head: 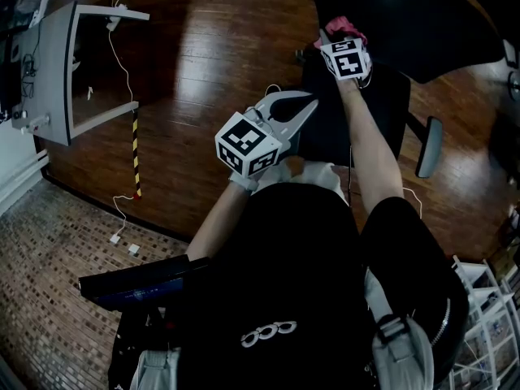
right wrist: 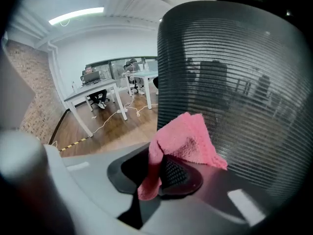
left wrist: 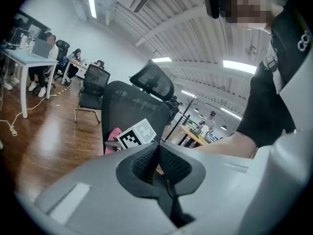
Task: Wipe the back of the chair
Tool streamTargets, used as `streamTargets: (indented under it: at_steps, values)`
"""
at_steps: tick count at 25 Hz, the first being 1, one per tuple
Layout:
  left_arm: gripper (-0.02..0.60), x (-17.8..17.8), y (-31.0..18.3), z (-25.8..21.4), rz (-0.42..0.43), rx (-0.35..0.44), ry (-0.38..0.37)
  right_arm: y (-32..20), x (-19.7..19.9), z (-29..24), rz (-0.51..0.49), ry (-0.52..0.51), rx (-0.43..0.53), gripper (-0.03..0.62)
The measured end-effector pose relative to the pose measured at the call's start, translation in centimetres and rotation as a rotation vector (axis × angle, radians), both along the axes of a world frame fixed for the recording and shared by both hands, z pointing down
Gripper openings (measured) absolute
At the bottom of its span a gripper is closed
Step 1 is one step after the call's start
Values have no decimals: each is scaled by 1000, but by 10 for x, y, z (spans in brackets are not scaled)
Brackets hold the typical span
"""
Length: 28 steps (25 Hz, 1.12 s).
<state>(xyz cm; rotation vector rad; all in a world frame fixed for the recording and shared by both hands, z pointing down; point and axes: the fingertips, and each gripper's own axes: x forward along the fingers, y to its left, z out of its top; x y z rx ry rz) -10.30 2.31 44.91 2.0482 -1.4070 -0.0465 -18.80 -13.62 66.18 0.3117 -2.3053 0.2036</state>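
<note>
Between the jaws of the right gripper [right wrist: 161, 174] we find a pink cloth [right wrist: 183, 141] clamped tight. One fold hangs down between the pads and the rest is bunched above them. The cloth lies against the mesh back [right wrist: 234, 77] of the chair [left wrist: 128, 106], near the left edge of the back as the right gripper view shows it. We see the person's right arm stretched forward to reach it.

On the left gripper [left wrist: 157, 159] we note the jaws closed together with nothing between them. It is held nearer the person's body, below and to the left of the right gripper in the head view, and points toward the chair. We cannot tell whether it touches the chair. From the left gripper view we record the marker cube [left wrist: 137, 133] of the right gripper against the back, below the headrest [left wrist: 154, 80].

The chair stands on a wooden floor [head: 211, 39]. A white desk [head: 57, 63] stands well apart at the left, with striped tape [head: 136, 149] on the floor beside it.
</note>
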Motion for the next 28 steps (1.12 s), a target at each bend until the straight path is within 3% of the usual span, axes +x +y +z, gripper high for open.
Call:
streamTargets:
  at_steps: [3, 17, 22, 28]
  values:
    - [-9, -10, 2, 3, -8, -8, 4, 9, -11, 1, -21, -7, -5, 43]
    - [-9, -13, 6, 13, -20, -41, 0, 122, -67, 19, -301, -68, -111, 42]
    - [-9, -5, 5, 22, -12, -60, -7, 125, -53, 42, -302, -50, -140, 43]
    - [-9, 13, 1, 35, 27, -88, -11, 82, -14, 74, -184, -9, -136, 43]
